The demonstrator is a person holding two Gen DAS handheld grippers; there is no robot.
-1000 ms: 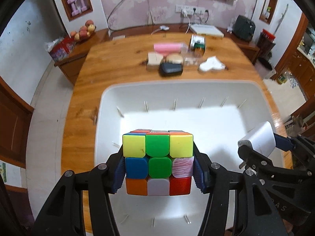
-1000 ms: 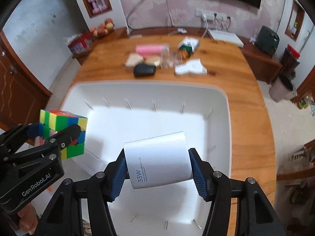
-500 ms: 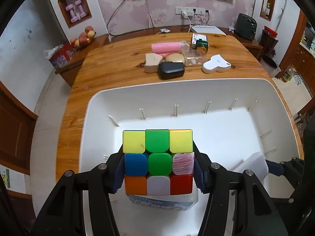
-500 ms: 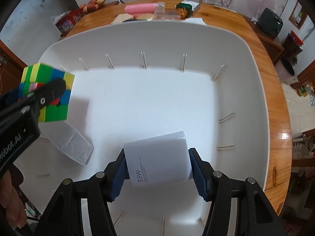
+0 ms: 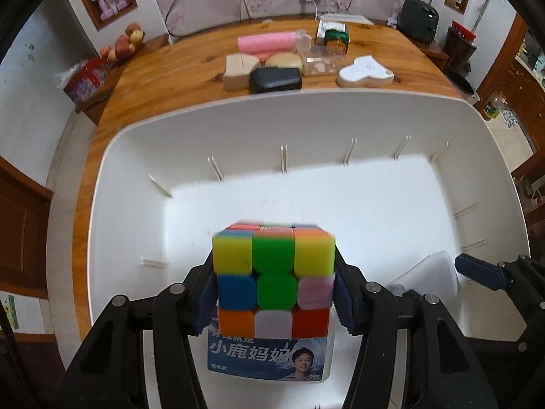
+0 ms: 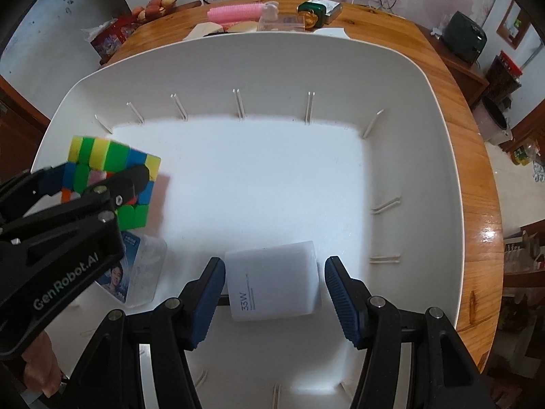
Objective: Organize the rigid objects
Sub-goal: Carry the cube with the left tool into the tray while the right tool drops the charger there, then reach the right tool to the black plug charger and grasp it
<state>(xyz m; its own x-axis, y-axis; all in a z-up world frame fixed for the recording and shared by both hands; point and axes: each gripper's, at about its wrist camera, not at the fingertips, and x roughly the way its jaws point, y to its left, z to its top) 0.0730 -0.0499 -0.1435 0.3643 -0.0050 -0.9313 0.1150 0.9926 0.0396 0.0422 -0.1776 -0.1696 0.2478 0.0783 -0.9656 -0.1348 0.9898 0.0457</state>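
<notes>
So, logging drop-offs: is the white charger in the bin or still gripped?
In the bin: the white charger lies on the white bin floor, right gripper jaws opening, gaps both sides.

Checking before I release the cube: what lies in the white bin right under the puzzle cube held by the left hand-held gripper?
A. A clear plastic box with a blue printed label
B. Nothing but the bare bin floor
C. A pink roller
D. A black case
A: the puzzle cube hangs just above a clear plastic box with a blue printed label on the floor of the white bin.
</notes>
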